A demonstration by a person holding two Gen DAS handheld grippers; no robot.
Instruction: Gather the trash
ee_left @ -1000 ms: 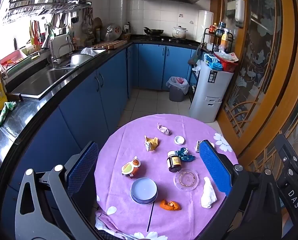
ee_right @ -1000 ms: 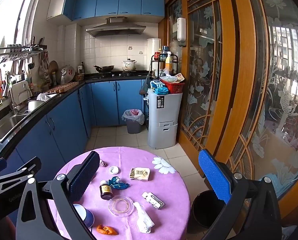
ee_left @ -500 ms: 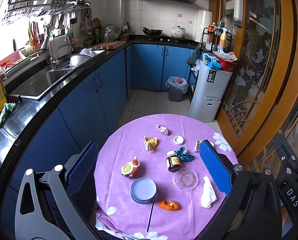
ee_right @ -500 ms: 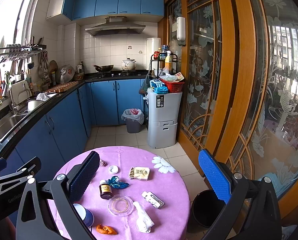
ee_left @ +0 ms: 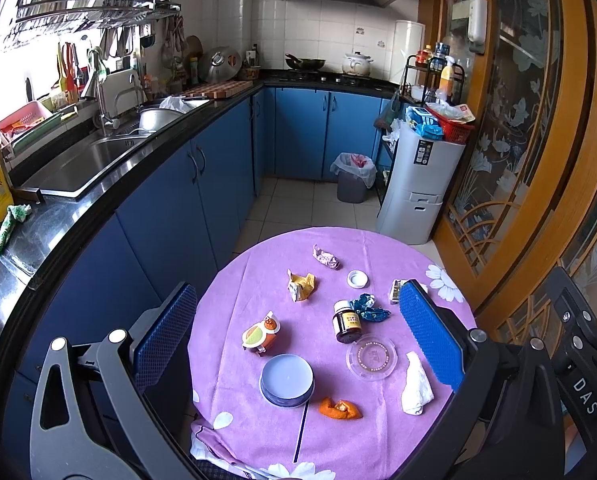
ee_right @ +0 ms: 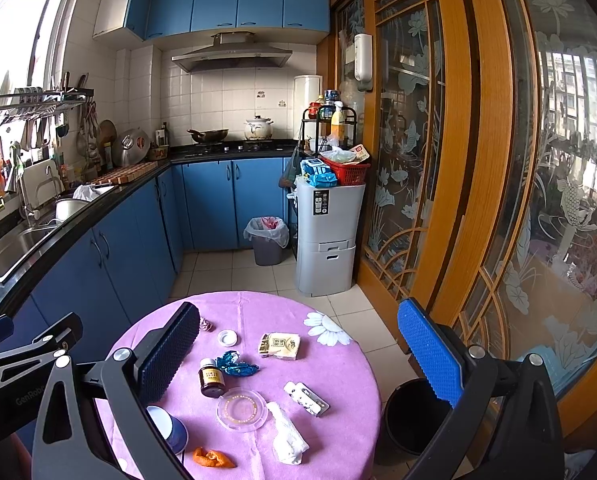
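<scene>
A round table under a purple cloth (ee_left: 258, 280) holds the litter. Both grippers hang above it, the left gripper (ee_left: 298, 336) and right gripper (ee_right: 298, 352) each spread wide, holding nothing. A black bin (ee_right: 414, 416) stands just beside the table. On the cloth: a white crumpled tissue (ee_left: 416, 386), orange peel (ee_left: 340, 409), a blue foil wrapper (ee_left: 368, 309).

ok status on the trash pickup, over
Left gripper and right gripper open, empty, above table. Crumpled tissue, orange peel uncollected. Nothing blocking.
</scene>
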